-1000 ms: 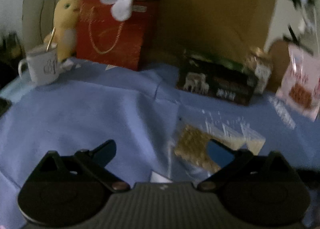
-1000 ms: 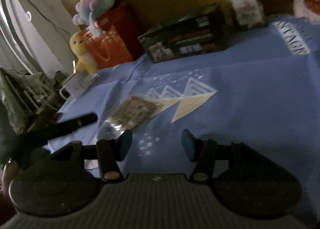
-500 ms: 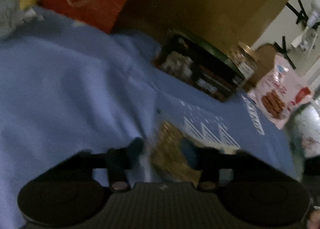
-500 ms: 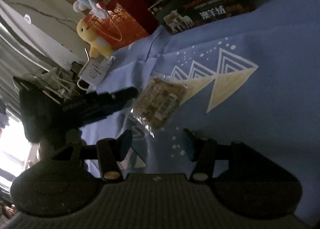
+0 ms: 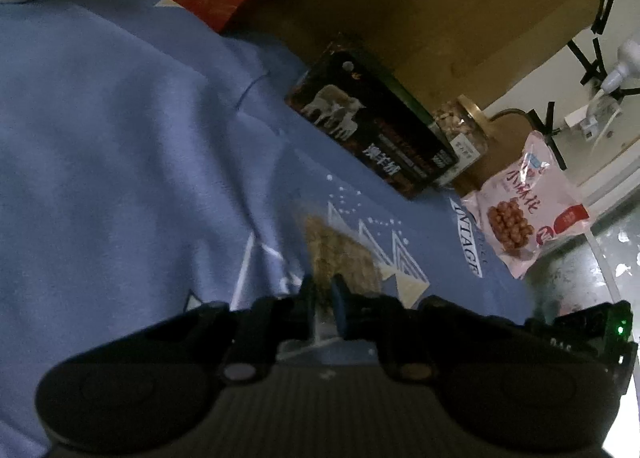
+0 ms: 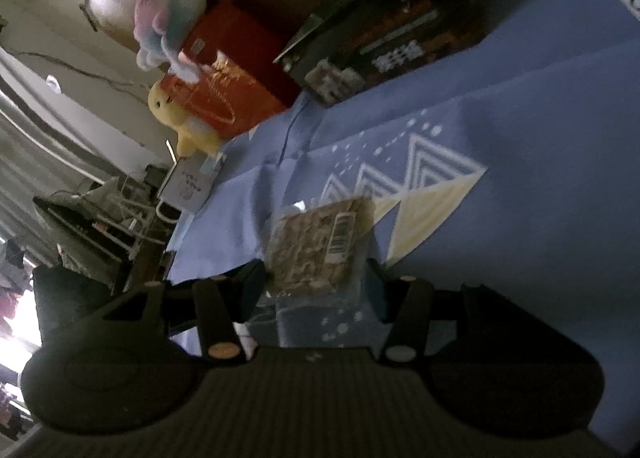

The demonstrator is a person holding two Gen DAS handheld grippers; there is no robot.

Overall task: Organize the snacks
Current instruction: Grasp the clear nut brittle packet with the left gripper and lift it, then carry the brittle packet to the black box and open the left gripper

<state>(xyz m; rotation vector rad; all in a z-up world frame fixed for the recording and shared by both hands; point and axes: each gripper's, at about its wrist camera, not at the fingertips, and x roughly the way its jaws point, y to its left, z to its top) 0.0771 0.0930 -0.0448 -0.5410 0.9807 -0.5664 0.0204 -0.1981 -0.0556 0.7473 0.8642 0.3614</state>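
Two grippers low over a blue tablecloth. Left gripper pinched shut on the near edge of a clear snack packet lying on the triangle print. Right gripper spread wide, straddling that packet without pressing. Behind: dark box, jar, pink snack bag.

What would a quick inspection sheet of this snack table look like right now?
Surface: blue cloth with white triangle print, creased.
Job's things: clear snack packet lying on the cloth; pink snack bag, jar and dark box at the back.
Clutter: red gift bag, yellow plush toy, pastel plush toy, mug.
Grippers: left gripper shut on the packet's edge; right gripper open, packet between its fingers.
Cables: dark wire along the wall.
Surroundings: cardboard box behind the table; dim light.
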